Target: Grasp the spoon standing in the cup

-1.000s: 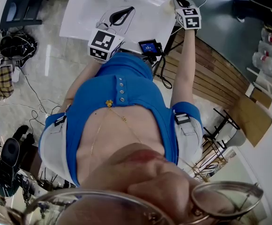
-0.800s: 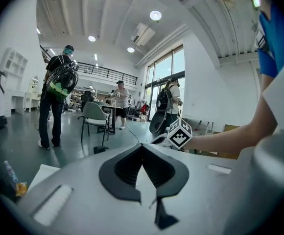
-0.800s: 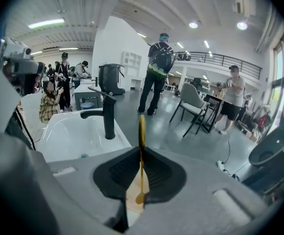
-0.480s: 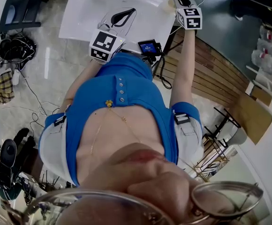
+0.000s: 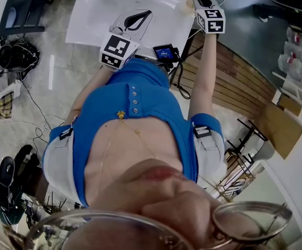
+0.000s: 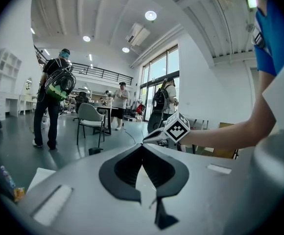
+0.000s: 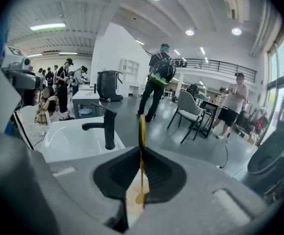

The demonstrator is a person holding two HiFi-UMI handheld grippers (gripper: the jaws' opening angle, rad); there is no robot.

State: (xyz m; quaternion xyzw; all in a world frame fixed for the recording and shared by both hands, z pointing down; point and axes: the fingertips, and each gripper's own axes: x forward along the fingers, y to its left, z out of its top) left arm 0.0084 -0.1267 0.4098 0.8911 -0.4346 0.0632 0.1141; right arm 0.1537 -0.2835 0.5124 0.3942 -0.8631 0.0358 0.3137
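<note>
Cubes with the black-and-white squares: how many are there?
2. One cube sits on the left gripper, jaws shut and empty; the other on the right gripper, shut on the spoon. None seems hidden.

**Inspector A:** Fixtures observed?
**Inspector B:** A black faucet (image 7: 106, 127) stands upright on a white basin (image 7: 66, 137).
**A:** Beyond it?
**B:** A grey chair (image 7: 190, 105) and a standing person wearing a backpack (image 7: 157, 82). A small blue-lit screen (image 5: 165, 51), possibly a phone.

Ahead-left of right tongs (image 7: 141, 150): black faucet (image 7: 109, 131); right side open.
</note>
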